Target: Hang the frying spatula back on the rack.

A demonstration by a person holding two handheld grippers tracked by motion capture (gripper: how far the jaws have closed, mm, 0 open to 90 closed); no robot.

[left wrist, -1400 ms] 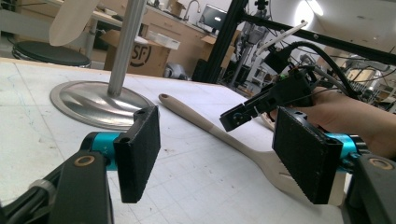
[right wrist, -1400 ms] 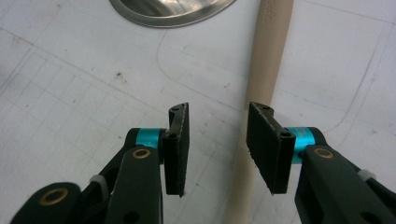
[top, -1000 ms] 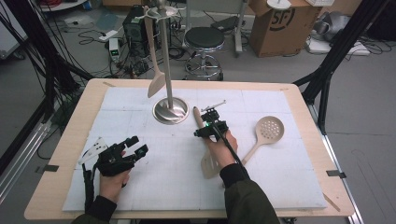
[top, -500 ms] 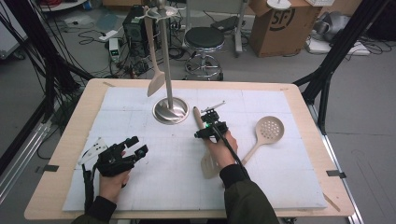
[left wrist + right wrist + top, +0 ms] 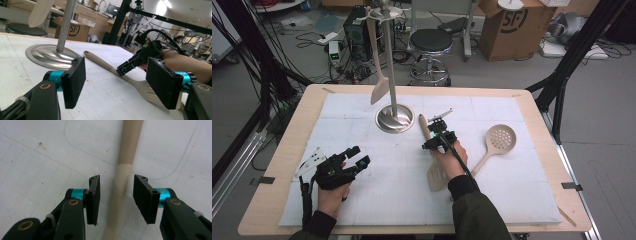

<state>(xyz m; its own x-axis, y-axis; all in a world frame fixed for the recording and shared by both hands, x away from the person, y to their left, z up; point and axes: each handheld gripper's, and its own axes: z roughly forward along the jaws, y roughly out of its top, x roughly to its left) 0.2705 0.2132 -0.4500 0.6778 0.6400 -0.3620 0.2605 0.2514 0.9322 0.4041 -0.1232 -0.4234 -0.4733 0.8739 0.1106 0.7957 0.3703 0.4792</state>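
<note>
The right tool straddles the slotted spatula's handle, jaws half open with gaps either side, so nothing seems gripped yet. The spatula lies flat mid-worktop, well inside its edges. Closing, then lifting comes next, probably toward the stand nearby. The left tool rests wide open, empty

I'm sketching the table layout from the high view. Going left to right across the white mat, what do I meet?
Left tool → steel stand base → slotted spatula, with the right tool over its handle → perforated spoon.
</note>
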